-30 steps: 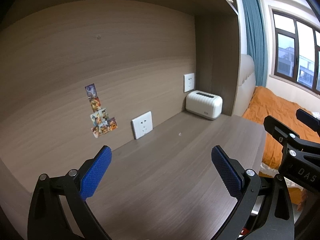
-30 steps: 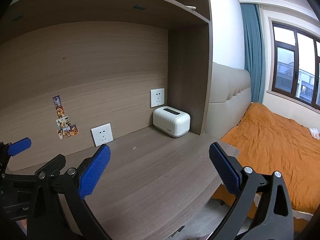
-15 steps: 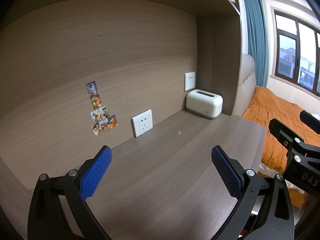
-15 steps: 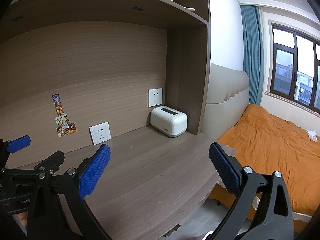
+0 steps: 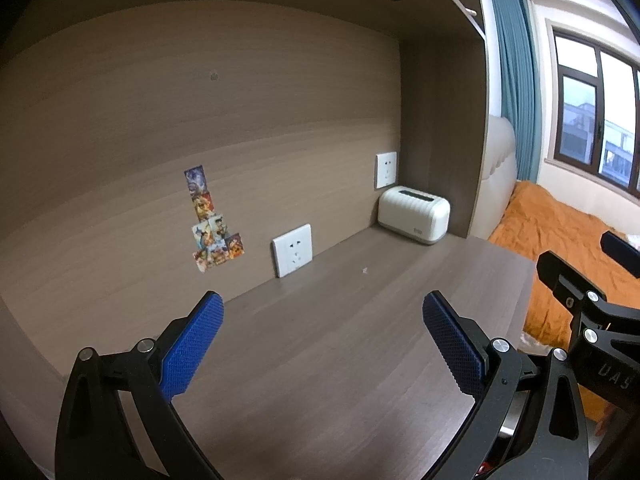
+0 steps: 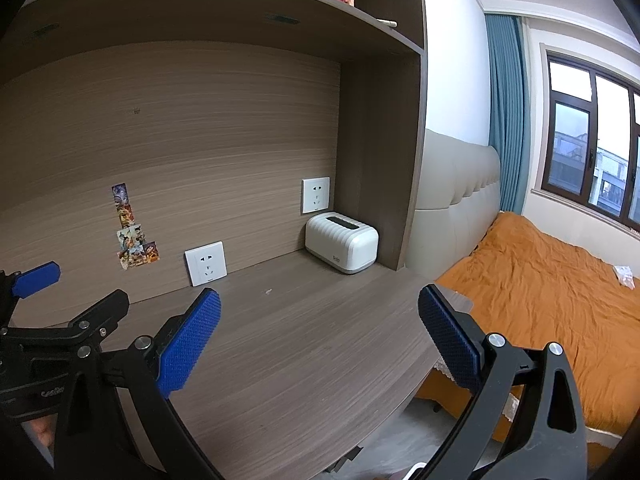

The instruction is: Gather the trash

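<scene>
my tongs' pads (image 5: 192, 346) bright blue with a dotted grip texture on black frames, desk (image 5: 320, 360) brownish-grey woodgrain, tissue box (image 6: 341, 248) ribbed cream white, sockets (image 5: 292, 250) white, bedspread (image 6: 540, 300) orange, curtain (image 6: 506, 120) teal, stickers (image 5: 212, 224) multicoloured

You can read mirrored "DAS" letters on the right gripper (image 5: 600, 300) body; white box (image 6: 342, 242) logo is illegible.

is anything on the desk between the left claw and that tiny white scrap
Nothing visible does. The small white scrap lies on bare desk ahead of the open left claw. The white box and wall socket sit off that line.
</scene>
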A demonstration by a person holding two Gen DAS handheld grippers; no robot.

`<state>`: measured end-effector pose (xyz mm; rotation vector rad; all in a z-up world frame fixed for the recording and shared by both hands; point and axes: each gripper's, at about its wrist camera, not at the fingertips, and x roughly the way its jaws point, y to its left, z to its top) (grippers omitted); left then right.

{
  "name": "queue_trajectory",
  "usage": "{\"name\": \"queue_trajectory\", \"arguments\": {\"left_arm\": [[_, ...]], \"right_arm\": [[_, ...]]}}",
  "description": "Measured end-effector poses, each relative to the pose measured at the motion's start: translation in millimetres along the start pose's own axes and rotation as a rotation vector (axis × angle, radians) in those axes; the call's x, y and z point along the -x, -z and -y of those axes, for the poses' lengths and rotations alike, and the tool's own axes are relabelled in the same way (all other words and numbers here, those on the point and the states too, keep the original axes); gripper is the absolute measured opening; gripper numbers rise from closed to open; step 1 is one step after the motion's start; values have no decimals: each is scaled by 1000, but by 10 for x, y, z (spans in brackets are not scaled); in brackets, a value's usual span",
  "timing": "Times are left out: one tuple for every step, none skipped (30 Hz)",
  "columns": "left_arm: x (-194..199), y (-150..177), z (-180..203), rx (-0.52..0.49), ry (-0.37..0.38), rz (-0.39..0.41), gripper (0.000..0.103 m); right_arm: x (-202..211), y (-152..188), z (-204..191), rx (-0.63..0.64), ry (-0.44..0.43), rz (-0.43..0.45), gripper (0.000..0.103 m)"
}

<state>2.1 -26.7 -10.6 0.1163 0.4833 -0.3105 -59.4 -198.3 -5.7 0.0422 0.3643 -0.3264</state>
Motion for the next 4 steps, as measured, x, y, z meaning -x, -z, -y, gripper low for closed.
{"name": "queue_trajectory", "arguments": {"left_arm": [[3,3,-6,7,5,2,98],[1,4,-9,8,8,3,98],[0,7,-9,7,8,4,98],[-2,10,-5,3,4,5,98]], "right_arm": [[4,3,-1,-2,0,-1,98],[11,8,-1,-4,1,-2,98],[14,9,-4,-5,0,-3,98],[22,13,-9,-5,1,-4,98]]}}
